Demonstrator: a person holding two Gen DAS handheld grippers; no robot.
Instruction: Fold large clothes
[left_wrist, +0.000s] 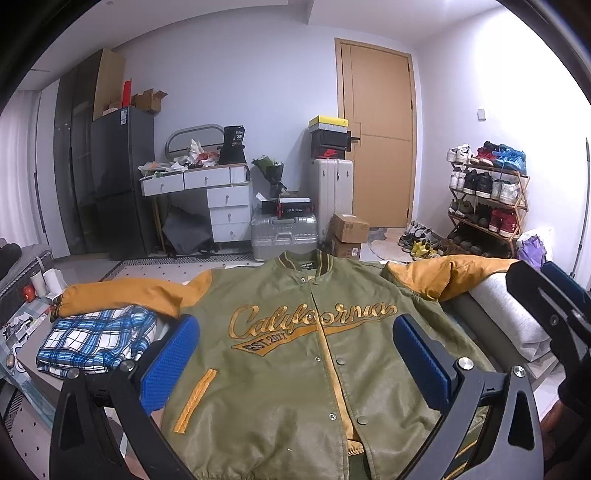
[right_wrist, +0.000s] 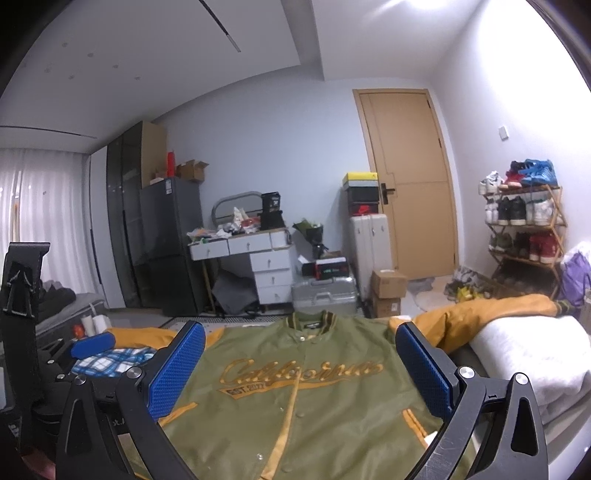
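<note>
An olive green bomber jacket (left_wrist: 295, 354) with mustard sleeves and gold "California" lettering lies front up, spread flat, collar away from me. Its left sleeve (left_wrist: 122, 295) stretches out over a plaid cloth; its right sleeve (left_wrist: 454, 277) drapes onto a grey roll. My left gripper (left_wrist: 295, 350) hovers open above the jacket's chest, blue pads wide apart, nothing between them. In the right wrist view the same jacket (right_wrist: 303, 398) lies below my right gripper (right_wrist: 301, 362), also open and holding nothing. The left gripper (right_wrist: 92, 341) shows at that view's left edge.
A folded blue plaid cloth (left_wrist: 99, 339) lies left of the jacket. A rolled grey-white fabric (left_wrist: 513, 314) sits on the right. Beyond are a silver case (left_wrist: 284, 236), cardboard boxes (left_wrist: 347, 236), a white drawer desk (left_wrist: 207, 195), a dark fridge (left_wrist: 122, 177), a shoe rack (left_wrist: 487, 195) and a wooden door (left_wrist: 380, 136).
</note>
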